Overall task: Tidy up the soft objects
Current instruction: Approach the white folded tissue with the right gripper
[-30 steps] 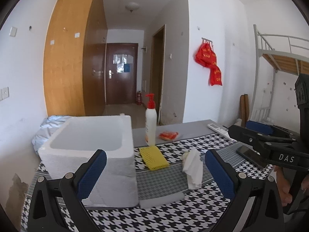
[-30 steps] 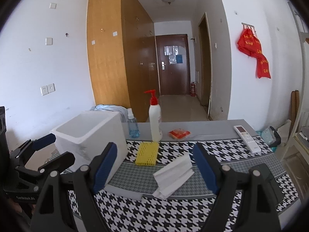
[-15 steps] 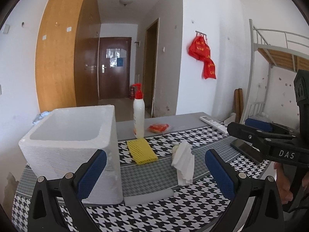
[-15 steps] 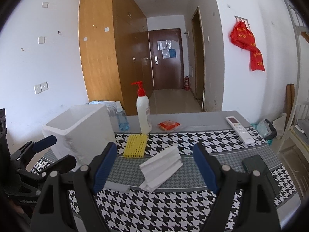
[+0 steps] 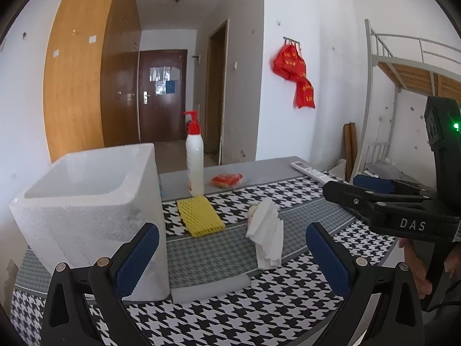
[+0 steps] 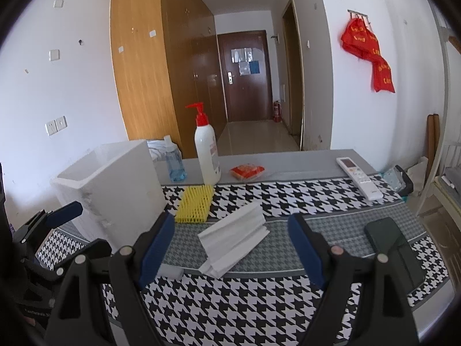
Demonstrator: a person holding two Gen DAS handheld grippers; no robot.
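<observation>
judging from how things lie, the likeliest slip is a clumsy pinch on the folded white foam sheet (image 6: 234,238): it looks light and springy, so pads that close on only its top layers could peel it open or drag it along the checked cloth (image 6: 259,302) instead of lifting it. it lies on the cloth between the two grippers' reach, just beside the yellow mesh pad (image 6: 195,203) and near the white foam box (image 6: 115,184). a small grey foam strip (image 5: 210,287) lies against the box's foot; a careless sweep could knock it off the table edge, or nudge the light box.

the right gripper (image 6: 232,250) stands wide open with nothing between its blue ribbed pads. the left gripper (image 5: 232,255) is also spread wide and empty.

the mesh pad is a soft open lattice, easy to snag. the box is grainy, thick-walled and open-topped. the pump bottle (image 6: 206,150) is smooth, tall and tippable.
</observation>
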